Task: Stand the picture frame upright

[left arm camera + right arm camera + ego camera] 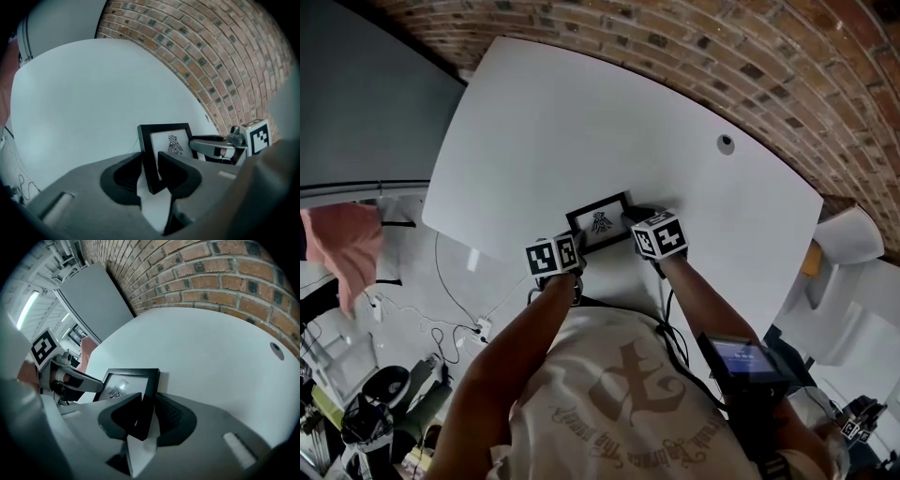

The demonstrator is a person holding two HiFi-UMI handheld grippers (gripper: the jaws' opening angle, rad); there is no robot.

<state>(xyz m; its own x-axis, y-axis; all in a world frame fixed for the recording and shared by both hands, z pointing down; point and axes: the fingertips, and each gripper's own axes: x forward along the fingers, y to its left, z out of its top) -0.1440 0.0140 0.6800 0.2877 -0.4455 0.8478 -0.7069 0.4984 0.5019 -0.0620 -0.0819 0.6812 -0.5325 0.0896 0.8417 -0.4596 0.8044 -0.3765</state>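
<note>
A small black picture frame [600, 223] with a bird-like print stands near the front edge of the white table [581, 112], leaning slightly back. My left gripper [577, 242] is shut on the frame's left bar [149, 159], which runs up between the two jaws [151, 176]. My right gripper [631, 218] is shut on the right bar [149, 394], with one jaw on either side of it [147, 416]. Each gripper view shows the other gripper across the frame: the right gripper [211, 147] and the left gripper [75, 378].
A brick wall [750, 47] curves behind the table. A round cable hole [726, 143] sits at the table's far right. A white chair [848, 234] stands to the right, and a pink cloth [347, 248] and cables [441, 328] are to the left on the floor side.
</note>
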